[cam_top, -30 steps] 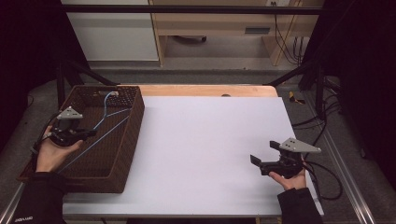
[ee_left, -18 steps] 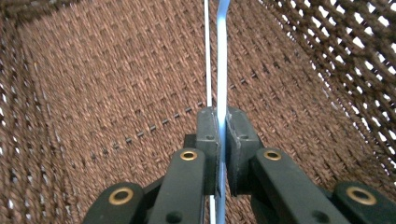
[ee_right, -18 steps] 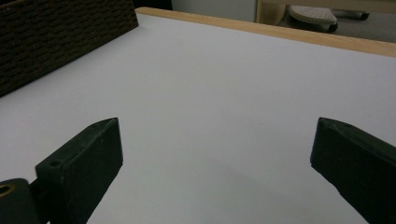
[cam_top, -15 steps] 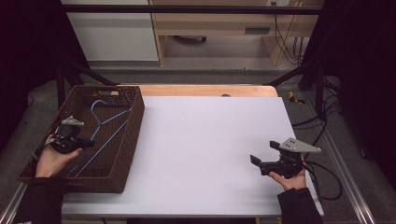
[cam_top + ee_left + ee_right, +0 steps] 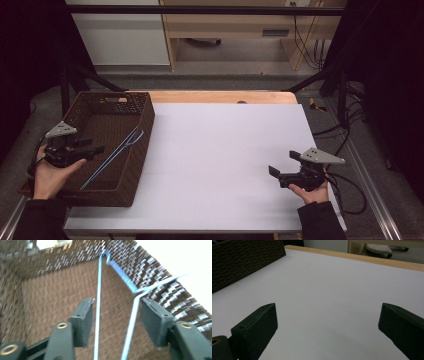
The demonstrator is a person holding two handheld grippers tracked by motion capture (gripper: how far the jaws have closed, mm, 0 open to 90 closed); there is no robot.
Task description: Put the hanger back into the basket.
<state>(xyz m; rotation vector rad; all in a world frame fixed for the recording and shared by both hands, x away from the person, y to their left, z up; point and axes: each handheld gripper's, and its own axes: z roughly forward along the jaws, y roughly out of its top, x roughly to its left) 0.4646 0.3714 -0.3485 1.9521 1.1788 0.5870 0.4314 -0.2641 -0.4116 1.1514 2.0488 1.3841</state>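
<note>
A blue wire hanger (image 5: 117, 152) lies slanted inside the dark woven basket (image 5: 145, 130) at the table's left, leaning toward its right wall. My left gripper (image 5: 96, 148) hovers over the basket's left side, and its jaws have just been opening. In the left gripper view two of the hanger's wires (image 5: 98, 290) run between the parted pads of the left gripper (image 5: 116, 315) without being pressed; the basket floor (image 5: 50, 290) lies behind. My right gripper (image 5: 284, 164) rests open near the table's right front, and in its own view the right gripper (image 5: 328, 320) has nothing between its jaws.
The white tabletop (image 5: 225, 150) spreads between the basket and the right hand, with a wooden strip (image 5: 220, 96) along the far edge. Cables (image 5: 350, 190) trail off the right side. The basket wall (image 5: 244, 260) appears at the upper left of the right gripper view.
The left gripper let go of the hanger, which dropped from a raised position into the basket. The left hand drew back toward the basket's left rim. The right hand stayed put.
</note>
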